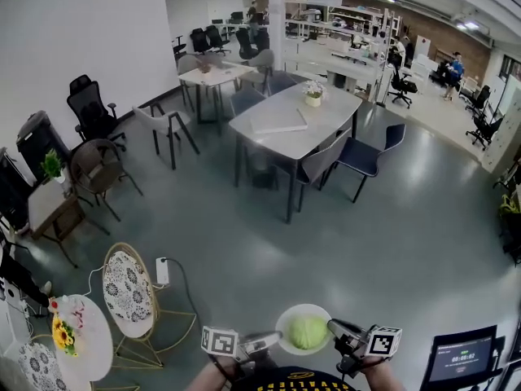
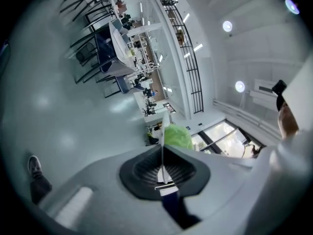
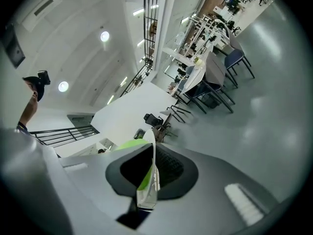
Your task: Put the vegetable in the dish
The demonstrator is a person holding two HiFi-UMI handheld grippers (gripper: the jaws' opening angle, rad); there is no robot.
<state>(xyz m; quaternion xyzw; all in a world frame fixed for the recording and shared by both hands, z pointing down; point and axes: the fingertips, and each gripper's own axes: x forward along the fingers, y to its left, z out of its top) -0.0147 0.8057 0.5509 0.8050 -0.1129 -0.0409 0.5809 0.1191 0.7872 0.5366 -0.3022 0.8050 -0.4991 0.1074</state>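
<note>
A green cabbage [image 1: 309, 331] lies in a round white dish [image 1: 286, 322], held in the air at the bottom of the head view. My left gripper [image 1: 273, 341] is shut on the dish's left rim and my right gripper [image 1: 333, 329] is shut on its right rim. In the left gripper view the dish [image 2: 164, 131] shows edge-on between the jaws of the left gripper [image 2: 162, 174], with the cabbage [image 2: 178, 137] just beyond. In the right gripper view the dish's rim [image 3: 151, 148] is pinched by the right gripper [image 3: 148, 182], with the cabbage [image 3: 128, 144] behind the left jaw.
A grey table [image 1: 293, 122] with chairs stands ahead across open grey floor. At lower left are a round white table [image 1: 92, 344] with flowers and a gold wire chair [image 1: 130, 296]. A screen [image 1: 461, 357] stands at lower right.
</note>
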